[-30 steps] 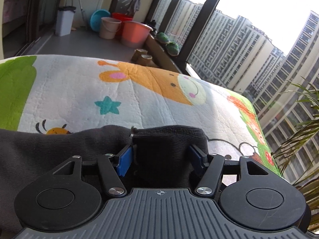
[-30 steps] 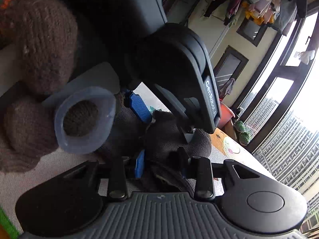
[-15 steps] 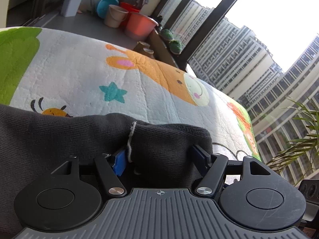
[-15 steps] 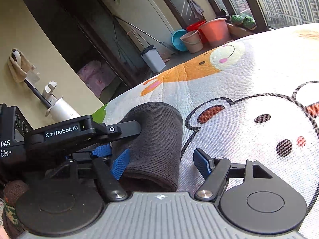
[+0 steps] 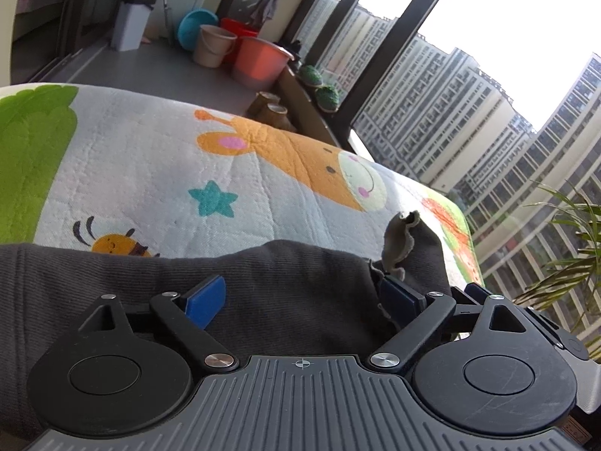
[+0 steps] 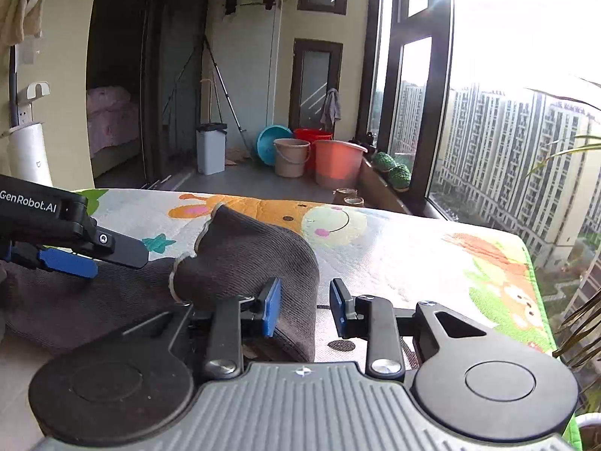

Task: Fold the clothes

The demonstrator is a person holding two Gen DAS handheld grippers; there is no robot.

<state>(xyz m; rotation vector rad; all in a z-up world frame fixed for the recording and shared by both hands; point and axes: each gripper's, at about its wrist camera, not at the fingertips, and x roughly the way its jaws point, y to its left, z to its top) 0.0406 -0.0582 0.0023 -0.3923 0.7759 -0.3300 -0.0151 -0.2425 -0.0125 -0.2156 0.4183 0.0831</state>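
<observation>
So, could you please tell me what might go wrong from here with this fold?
1. The right tool is closing with only the edge of the dark grey garment between its fingers, the rest being bare mat, so it may catch a single layer or slip off.
2. The left tool is opening over the same garment, so the folded end could loosen.
3. The raised flap stands upright and may flop back, undoing the fold on the cartoon mat.

garment cut off left, plant cropped right
</observation>
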